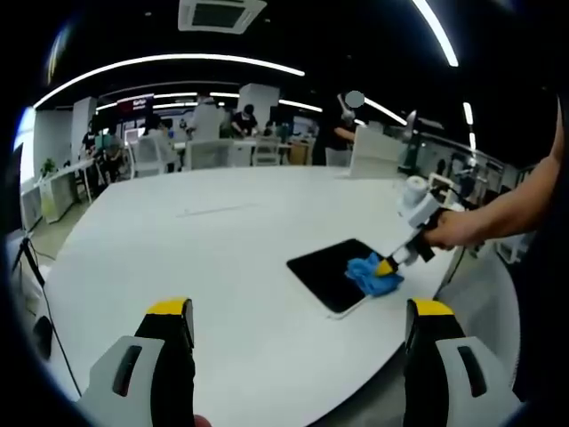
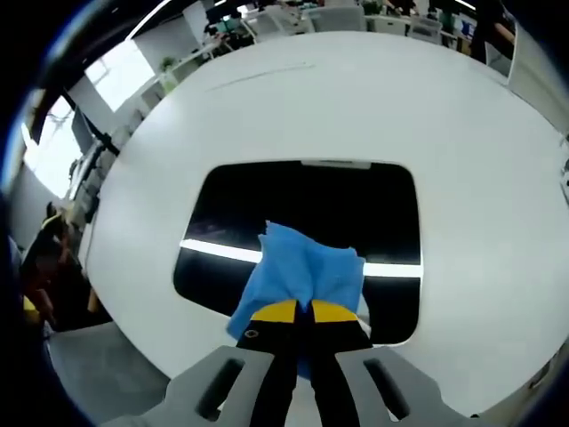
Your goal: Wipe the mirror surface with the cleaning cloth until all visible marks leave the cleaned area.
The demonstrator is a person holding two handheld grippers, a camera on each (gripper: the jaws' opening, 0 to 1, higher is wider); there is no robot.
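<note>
In the right gripper view the right tool (image 2: 296,313) has its yellow-tipped jaws pressed together on a bunched fold of the blue cleaning cloth (image 2: 302,267), which fans out ahead of the tips and lies on the dark mirror (image 2: 338,200). The cloth sits on the near part of the glass, close to the mirror's nearest edge, so nearly all of the uncovered surface lies straight ahead of the tool, away from the person and toward the middle of the white table (image 2: 356,98). The mirror's long axis runs across the tool's line of sight, with bare glass to both sides of the cloth as well; a bright band of reflected ceiling light crosses it just beyond the cloth, and I cannot tell from here whether any marks remain. Judging by this, the coming stroke would be a push forward or a sweep along that long axis. In the left gripper view the left tool (image 1: 302,325) holds nothing, jaws wide apart, hanging over bare table well back from the mirror (image 1: 333,267), which lies near the table's edge on the person's right side; the right tool (image 1: 384,266) is the one on the work, and the hand (image 1: 449,229) holding it shows there too.
</note>
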